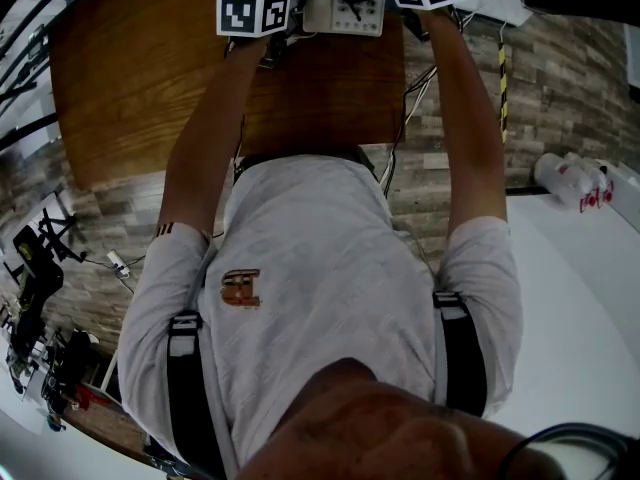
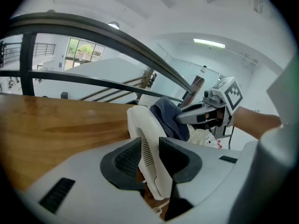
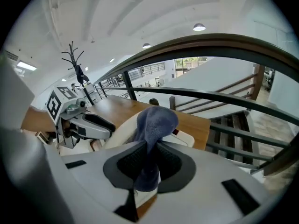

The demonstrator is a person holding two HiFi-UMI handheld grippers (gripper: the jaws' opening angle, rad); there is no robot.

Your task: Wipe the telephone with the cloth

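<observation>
Left gripper (image 2: 152,157) clenched on handset (image 2: 139,122); right gripper (image 3: 148,164) grasping cloth (image 3: 158,119). Best: steady handset, drag cloth full length.

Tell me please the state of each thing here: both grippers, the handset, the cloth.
left gripper: shut on handset
right gripper: shut on cloth
handset: white, gripped by the left fingers, cloth at its far end
cloth: blue, bunched, sticking out past the right fingers

Before you stands a wooden table (image 1: 130,78) on a stone-tile floor (image 1: 450,178), with a dark curved railing (image 2: 70,18), bright windows (image 2: 80,49) and round ceiling lamps (image 3: 199,27) beyond.
</observation>
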